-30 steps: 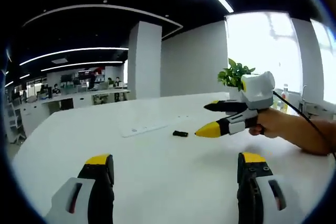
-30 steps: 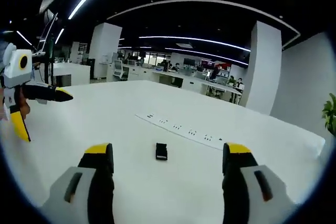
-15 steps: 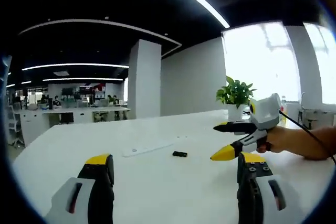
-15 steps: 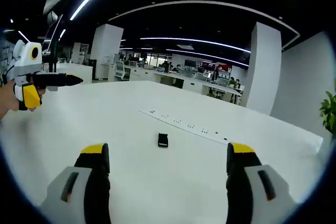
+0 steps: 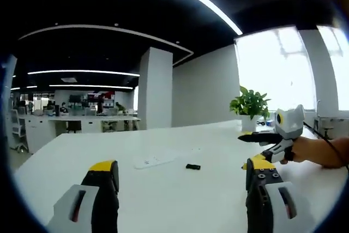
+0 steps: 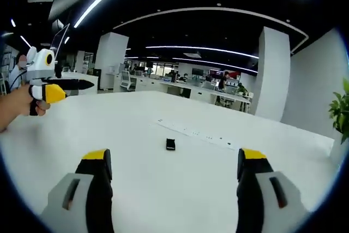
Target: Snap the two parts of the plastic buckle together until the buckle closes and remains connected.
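A small black plastic buckle [image 5: 192, 166] lies flat on the white table [image 5: 163, 203], just in front of a white power strip. In the right gripper view the buckle [image 6: 170, 144] sits well ahead of my jaws, untouched. My left gripper [image 5: 182, 165] is open and holds nothing, its yellow-tipped jaws wide apart. My right gripper [image 6: 173, 156] is open too and holds nothing. The right gripper [image 5: 248, 150] also enters the left gripper view from the right, held by a hand. The left gripper [image 6: 79, 89] appears at the far left of the right gripper view, also hand-held.
A white power strip [image 5: 155, 160] lies flat behind the buckle, and shows again as the power strip [image 6: 199, 133] in the right gripper view. A potted plant [image 5: 250, 103] stands at the table's far edge. Office desks and pillars fill the background.
Both grippers have drawn back and up from the table, so the buckle looks smaller and farther. The buckle lies where it was. Both grippers stay open.
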